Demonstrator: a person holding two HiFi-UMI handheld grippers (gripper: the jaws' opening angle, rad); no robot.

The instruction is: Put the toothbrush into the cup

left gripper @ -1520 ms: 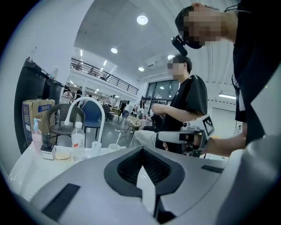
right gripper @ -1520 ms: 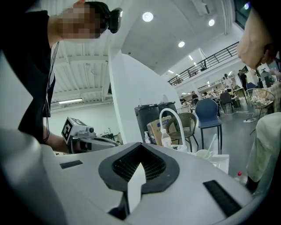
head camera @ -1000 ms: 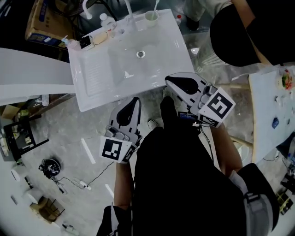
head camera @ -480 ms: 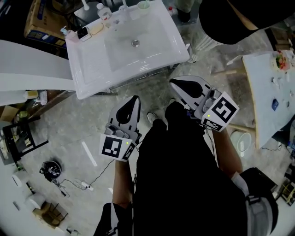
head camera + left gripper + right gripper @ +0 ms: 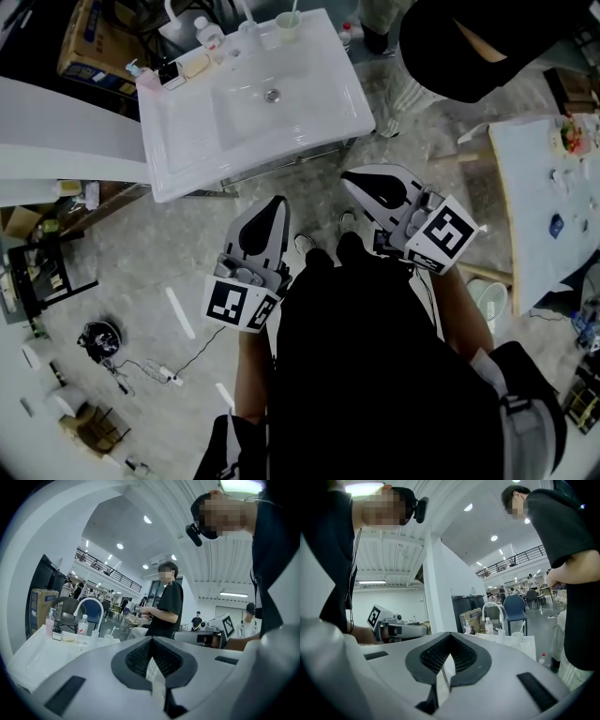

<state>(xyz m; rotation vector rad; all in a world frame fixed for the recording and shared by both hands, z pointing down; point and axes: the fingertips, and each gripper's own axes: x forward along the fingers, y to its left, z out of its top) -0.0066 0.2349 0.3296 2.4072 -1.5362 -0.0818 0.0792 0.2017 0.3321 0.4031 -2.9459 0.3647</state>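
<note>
Apparently the work is finished: the toothbrush (image 5: 294,9) sticks out of the cup (image 5: 287,25), which sits on the far rim of the sink (image 5: 314,108), at about 12 o'clock in the head view, on the same rim as the bottle (image 5: 203,34). Both grippers are low, close in front of the wearer's body (image 5: 375,356), over the floor (image 5: 169,253) and well apart from the sink. The left gripper (image 5: 275,202) points to 12 o'clock and its jaws are pressed together with nothing between them. The right gripper (image 5: 346,178), at 3 o'clock from it, points toward 10 o'clock, and its jaws are closed and empty too. I think they are held like this, closed and near the body, because no more grasp is needed and closed jaws cannot catch on anything. Another person (image 5: 469,47) stands at 1 o'clock, beside the sink's right corner, so any new reach to the cup should keep away from that side.
</note>
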